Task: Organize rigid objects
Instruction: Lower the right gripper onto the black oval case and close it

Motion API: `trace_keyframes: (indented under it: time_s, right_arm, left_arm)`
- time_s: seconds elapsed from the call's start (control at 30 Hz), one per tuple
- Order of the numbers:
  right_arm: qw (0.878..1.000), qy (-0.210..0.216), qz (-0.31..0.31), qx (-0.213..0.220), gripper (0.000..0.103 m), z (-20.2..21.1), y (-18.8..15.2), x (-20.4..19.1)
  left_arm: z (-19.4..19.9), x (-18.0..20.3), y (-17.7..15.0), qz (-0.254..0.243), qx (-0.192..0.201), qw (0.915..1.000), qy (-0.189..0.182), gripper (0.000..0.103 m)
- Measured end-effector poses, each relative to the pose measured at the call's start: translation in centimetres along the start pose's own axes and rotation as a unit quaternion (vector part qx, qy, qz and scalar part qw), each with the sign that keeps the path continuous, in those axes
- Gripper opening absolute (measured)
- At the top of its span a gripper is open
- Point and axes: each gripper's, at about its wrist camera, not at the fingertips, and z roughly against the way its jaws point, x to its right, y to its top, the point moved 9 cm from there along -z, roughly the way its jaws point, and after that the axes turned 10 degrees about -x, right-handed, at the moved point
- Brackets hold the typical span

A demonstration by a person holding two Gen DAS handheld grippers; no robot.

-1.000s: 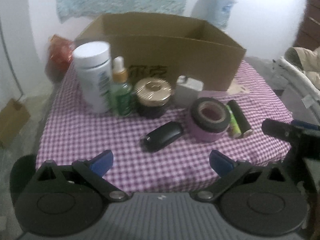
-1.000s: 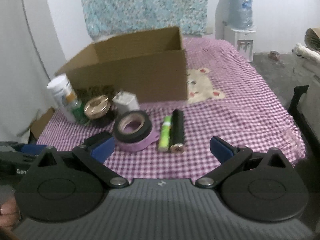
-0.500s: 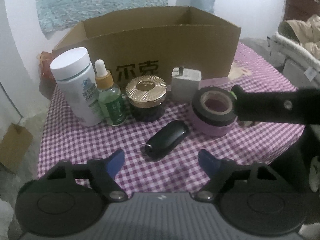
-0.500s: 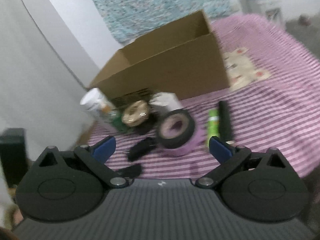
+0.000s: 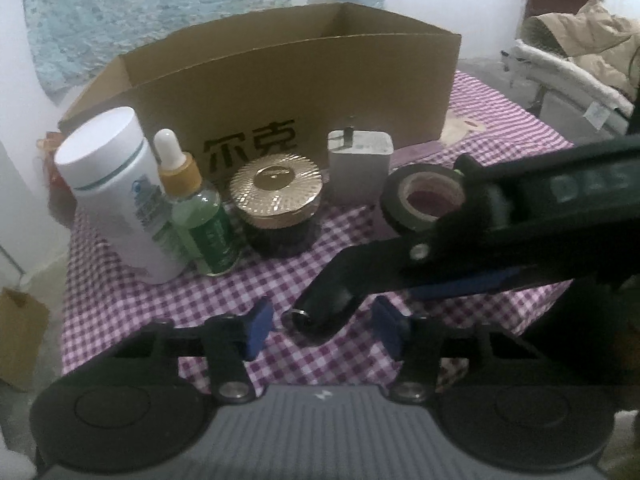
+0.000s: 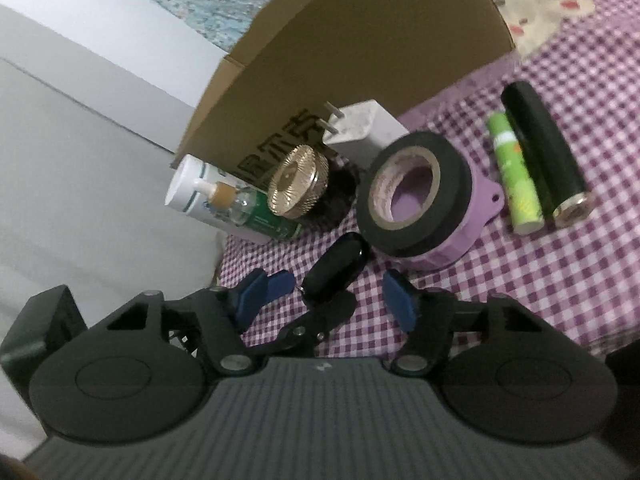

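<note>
A black key fob (image 5: 316,318) lies on the purple checked cloth (image 5: 132,300) in front of a row of items. My left gripper (image 5: 322,330) straddles the fob with its jaws closing; a small gap still shows at each blue pad. My right gripper (image 6: 328,300) reaches in from the right, rolled over, and its jaws are also closing around the key fob (image 6: 336,266) without touching it. One of its black fingers (image 5: 360,272) lies across the fob in the left wrist view and hides most of it.
An open cardboard box (image 5: 300,80) stands behind a white bottle (image 5: 116,192), green dropper bottle (image 5: 200,216), gold-lidded jar (image 5: 276,196), white charger (image 5: 358,168) and black tape roll (image 6: 412,196) on a purple holder. A green tube (image 6: 514,176) and black tube (image 6: 544,152) lie to the right.
Both grippers dropped toward the key fob and narrowed their jaws. The right gripper swung in from the right, rolled, and now crosses the left wrist view over the fob.
</note>
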Motion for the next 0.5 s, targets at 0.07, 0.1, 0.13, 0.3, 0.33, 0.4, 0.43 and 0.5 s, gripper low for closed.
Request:
trace_keyframes:
  time_s: [0.07, 0.1, 0.13, 0.3, 0.33, 0.4, 0.43, 0.5]
  right_arm:
    - [1.0, 0.002, -0.008, -0.002, 0.056, -0.3, 0.0, -0.1]
    - [1.0, 0.002, -0.009, -0.002, 0.055, -0.5, 0.0, -0.1]
    - [1.0, 0.002, -0.011, -0.001, 0.054, -0.7, 0.1, -0.1]
    - [1.0, 0.005, -0.017, -0.008, 0.046, -1.8, 0.6, -0.6]
    - [1.0, 0.006, -0.016, -0.011, 0.045, -2.0, 0.5, -0.7]
    - [1.0, 0.006, -0.015, -0.014, 0.045, -2.1, 0.3, -0.9]
    - [1.0, 0.004, -0.015, -0.014, 0.045, -2.2, 0.4, -1.0]
    - [1.0, 0.005, -0.019, -0.014, 0.045, -2.2, 0.5, -1.0]
  left_arm:
    - [0.0, 0.1, -0.1, -0.002, 0.002, 0.9999, -0.011, 0.047]
    - [0.1, 0.2, -0.2, -0.005, 0.004, 0.9999, -0.014, 0.046]
    - [0.2, 0.4, -0.3, -0.008, 0.006, 0.9998, -0.018, 0.046]
    - [0.8, 1.4, -1.0, -0.013, 0.006, 0.9988, -0.046, 0.042]
    - [0.9, 1.4, -1.1, -0.01, 0.005, 0.9988, -0.048, 0.042]
    - [1.1, 1.0, -1.1, -0.006, 0.006, 0.999, -0.044, 0.043]
    - [1.2, 0.7, -1.0, -0.005, 0.008, 0.9993, -0.037, 0.043]
    - [1.0, 0.3, -0.8, -0.006, 0.006, 0.9995, -0.03, 0.046]
